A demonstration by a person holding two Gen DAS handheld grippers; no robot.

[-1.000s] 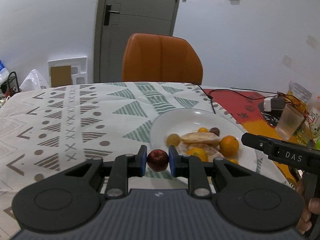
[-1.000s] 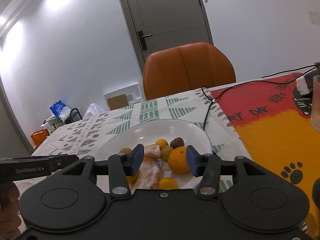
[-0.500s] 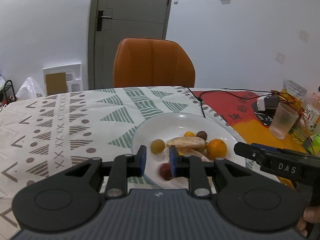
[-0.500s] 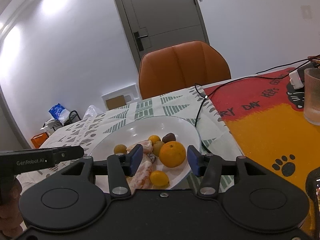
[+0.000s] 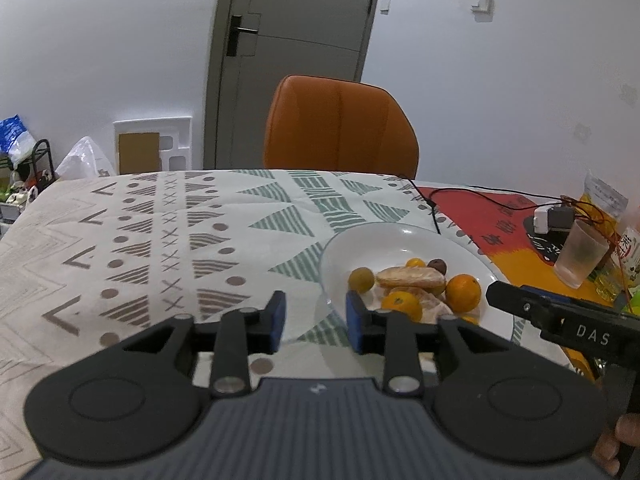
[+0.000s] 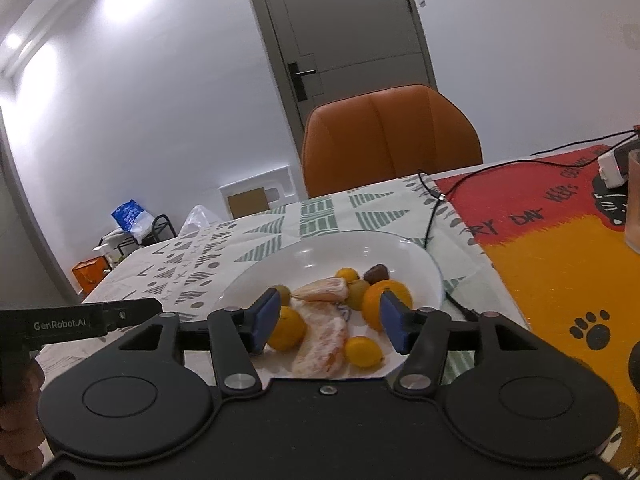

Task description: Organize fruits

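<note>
A white plate (image 5: 360, 236) on the patterned tablecloth holds an orange (image 5: 463, 292), peeled orange pieces (image 5: 412, 278), a yellow-green fruit (image 5: 361, 279) and a dark brown fruit (image 5: 438, 266). My left gripper (image 5: 315, 322) hangs over the plate's near-left rim, its jaws opening with nothing between them. The dark red fruit is out of sight. In the right wrist view my right gripper (image 6: 330, 324) hovers above the plate (image 6: 320, 240), its jaws opening too. Peeled pieces (image 6: 320, 336) and a small yellow fruit (image 6: 362, 352) lie below the gap, untouched by the pads.
An orange chair (image 5: 340, 124) stands behind the table. A black cable (image 5: 428, 204) runs past the plate's far edge. To the right a red and yellow mat (image 6: 560, 248) carries a plastic cup (image 5: 580, 258) and a white adapter (image 5: 542, 218).
My left gripper let go of the dark red fruit over the plate, drew back to the left and spread its jaws. The right gripper's jaws widened over the fruit.
</note>
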